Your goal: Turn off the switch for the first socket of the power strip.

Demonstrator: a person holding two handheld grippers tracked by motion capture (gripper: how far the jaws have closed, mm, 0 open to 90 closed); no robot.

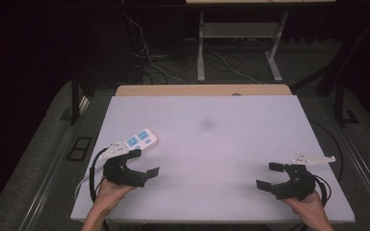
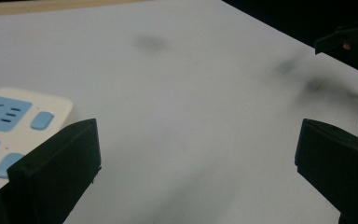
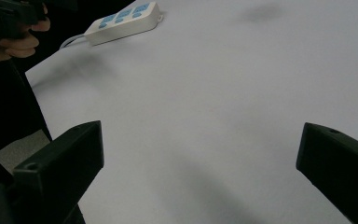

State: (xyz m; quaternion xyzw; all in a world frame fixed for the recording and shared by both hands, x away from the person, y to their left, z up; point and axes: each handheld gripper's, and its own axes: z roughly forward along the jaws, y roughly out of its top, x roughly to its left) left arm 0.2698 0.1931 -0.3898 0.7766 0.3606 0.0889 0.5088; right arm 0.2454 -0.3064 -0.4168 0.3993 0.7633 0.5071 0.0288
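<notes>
A white power strip (image 1: 138, 140) with blue sockets lies on the left part of the white table (image 1: 207, 144); its cable runs off the left edge. My left gripper (image 1: 143, 163) is held just in front of the strip, jaws wide apart and nothing between them. In the left gripper view the power strip (image 2: 14, 123) sits beside the left jaw. My right gripper (image 1: 269, 175) hovers over the table's near right, also open and holding nothing. In the right gripper view the power strip (image 3: 123, 21) lies far off at the top left.
A dark smudge (image 1: 206, 124) marks the table's middle. A wooden board edge (image 1: 202, 90) lies behind the white surface. Behind the table stand a desk frame (image 1: 241, 43) and loose floor cables (image 1: 149, 57). Dark surroundings flank both sides.
</notes>
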